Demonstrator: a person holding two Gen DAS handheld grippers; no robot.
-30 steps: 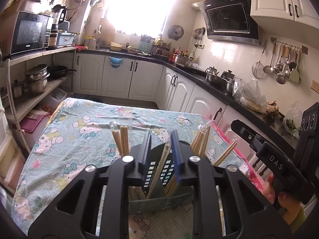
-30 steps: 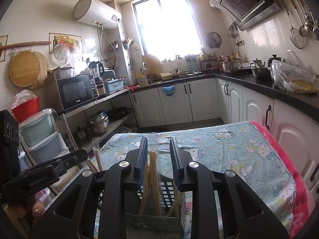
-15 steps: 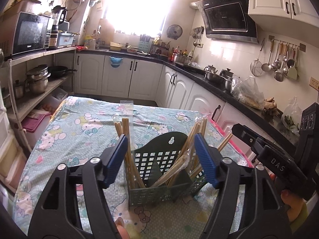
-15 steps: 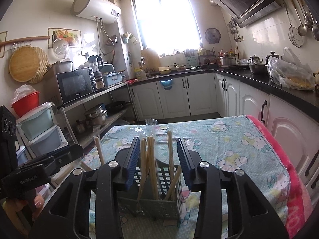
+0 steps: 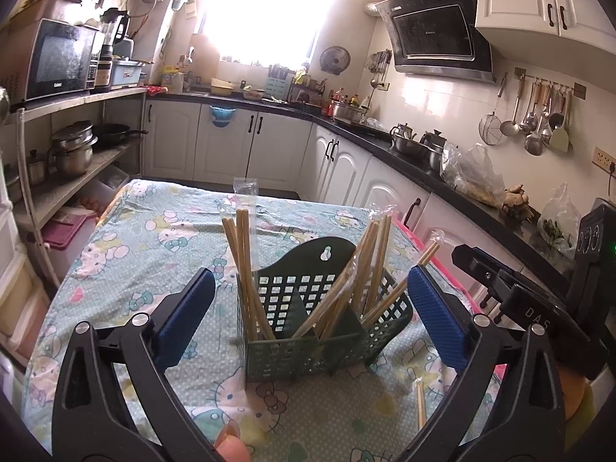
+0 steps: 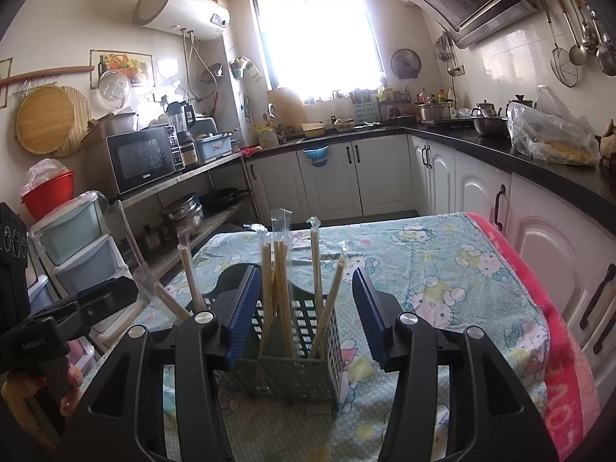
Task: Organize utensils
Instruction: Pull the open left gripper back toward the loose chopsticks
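Your left claw (image 5: 308, 319) gaped wide and empty, as did your right claw (image 6: 304, 315). Between their pads stood one dark green slotted caddy (image 5: 308, 304) on the desk (image 5: 154, 254), holding wrapped wooden chopsticks (image 5: 246, 265) leaning in two bunches. One wrapped pair (image 5: 420, 404) lay beside it.

Chopsticks (image 5: 246, 269) upright in holder (image 5: 308, 350) on table (image 5: 127, 269), one pair (image 5: 420, 404) seemingly lying in front, cabinets (image 5: 231, 146) behind
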